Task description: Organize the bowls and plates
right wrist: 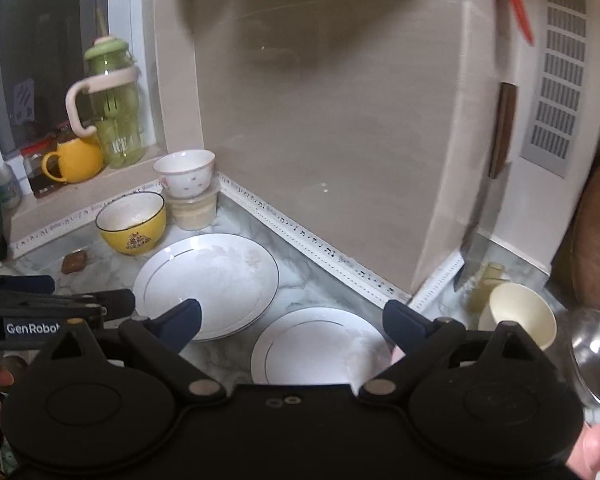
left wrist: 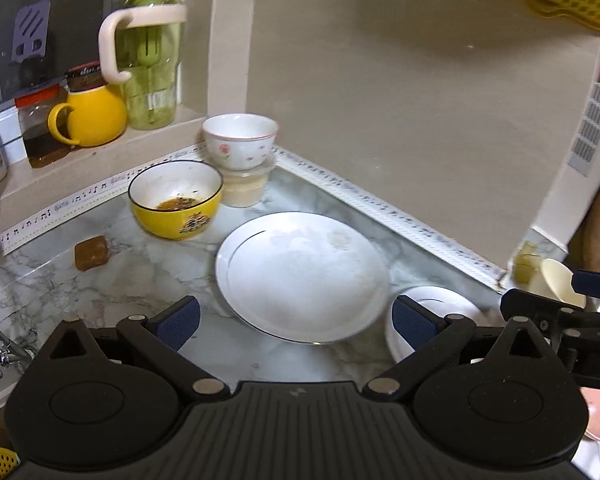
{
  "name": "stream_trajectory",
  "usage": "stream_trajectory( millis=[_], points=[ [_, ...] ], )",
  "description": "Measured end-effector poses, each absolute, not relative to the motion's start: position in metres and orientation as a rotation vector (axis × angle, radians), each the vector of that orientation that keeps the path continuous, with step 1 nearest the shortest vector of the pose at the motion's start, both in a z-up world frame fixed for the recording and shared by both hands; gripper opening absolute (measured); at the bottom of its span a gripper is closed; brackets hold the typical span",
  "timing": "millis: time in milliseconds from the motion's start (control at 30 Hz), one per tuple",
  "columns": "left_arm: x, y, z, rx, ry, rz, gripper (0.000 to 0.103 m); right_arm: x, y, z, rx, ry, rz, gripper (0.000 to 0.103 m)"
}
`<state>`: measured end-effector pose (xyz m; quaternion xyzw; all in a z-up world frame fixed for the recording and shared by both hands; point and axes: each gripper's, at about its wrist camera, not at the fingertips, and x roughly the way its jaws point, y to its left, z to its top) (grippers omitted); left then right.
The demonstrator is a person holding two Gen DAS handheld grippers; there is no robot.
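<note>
A large white plate (left wrist: 300, 276) (right wrist: 206, 284) lies on the marble counter. A smaller white plate (right wrist: 320, 348) (left wrist: 432, 308) lies to its right. A dirty yellow bowl (left wrist: 176, 200) (right wrist: 132, 222) stands behind them. A flowered white bowl (left wrist: 240, 140) (right wrist: 184, 172) sits on a lidded plastic tub (left wrist: 246, 184) in the corner. A cream bowl (right wrist: 520, 312) (left wrist: 560, 284) lies tilted at the right, by a steel bowl (right wrist: 596, 356). My left gripper (left wrist: 296, 320) is open and empty just before the large plate. My right gripper (right wrist: 292, 320) is open and empty above the small plate.
A window ledge at the back left holds a green bottle (left wrist: 150, 56), a yellow mug (left wrist: 90, 116) and jars. A brown block (left wrist: 91, 254) lies on the counter. Beige walls close the corner. A tap (left wrist: 0, 348) shows at the left edge.
</note>
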<state>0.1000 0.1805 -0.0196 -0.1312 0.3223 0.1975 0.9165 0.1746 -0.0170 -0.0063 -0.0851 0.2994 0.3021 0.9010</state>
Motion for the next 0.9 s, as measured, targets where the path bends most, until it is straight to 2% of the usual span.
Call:
stream_trajectory(
  millis=[333,700,767,900],
  points=[
    [0.138,0.220,-0.038,-0.289,0.755,0.432,0.103,0.224,0.031,-0.028,-0.196,0.766,0.613,0.094],
    [0.181,0.266,-0.060,-0.364,0.841,0.433,0.102,0.281,0.077,-0.056,-0.180,0.938,0.591,0.081],
    [0.188,0.274,-0.065,-0.381,0.856,0.436,0.096,0.291,0.084,-0.064,-0.178,0.965,0.588,0.077],
    [0.200,0.286,-0.075,-0.388,0.886,0.447,0.093,0.305,0.097,-0.076,-0.200,1.017,0.578,0.070]
  ],
)
